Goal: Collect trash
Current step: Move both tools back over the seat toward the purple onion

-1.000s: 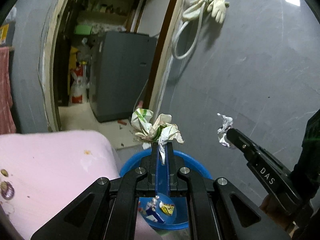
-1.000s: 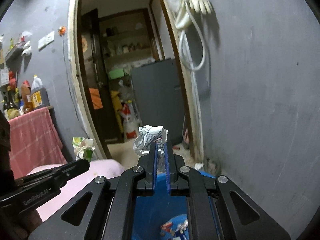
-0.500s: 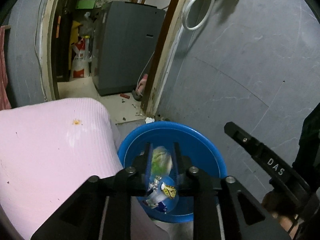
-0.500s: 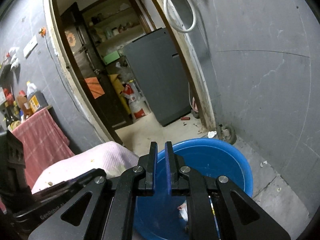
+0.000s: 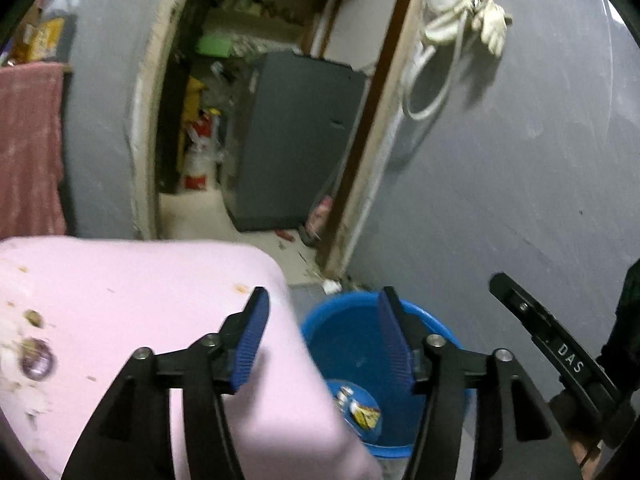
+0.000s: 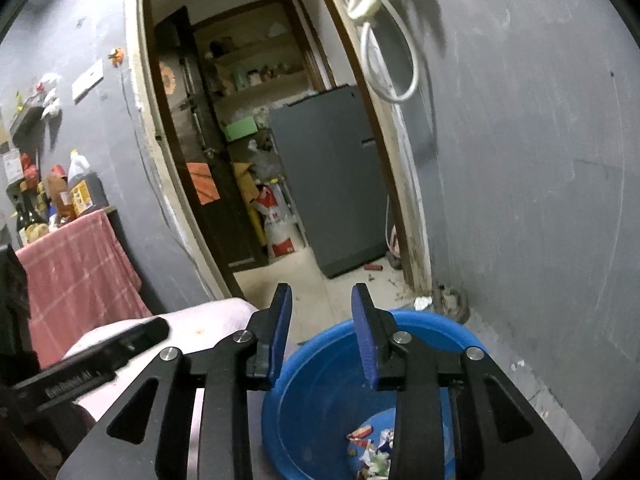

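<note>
Left wrist view: the left gripper hangs with its 2 blue-padded fingers spread wide apart and nothing between them. The landmark is the blue plastic basin on the floor. The gripper's right finger sits over the basin's near rim, and its left finger sits over the corner of the pink-covered table, which stands directly left of the basin and overlaps its left edge. At the bottom of the basin lies crumpled trash, a small foil-and-yellow wrapper heap. Crumbs and stains dot the pink cloth far left of the basin. The right gripper enters from the right of the basin, its black finger marked "DAS". Beyond the basin, a doorway opens onto a grey refrigerator, and a white glove hangs on the grey wall high above the basin.

Right wrist view: the right gripper also has its 2 blue pads parted, holding nothing, above the basin's far-left rim. Trash, several bright torn wrappers, lies on the basin floor beneath it. The left gripper shows as 1 blurred black finger left of the basin, over the pink table. A red checked cloth hangs further left, with bottles above it.
</note>
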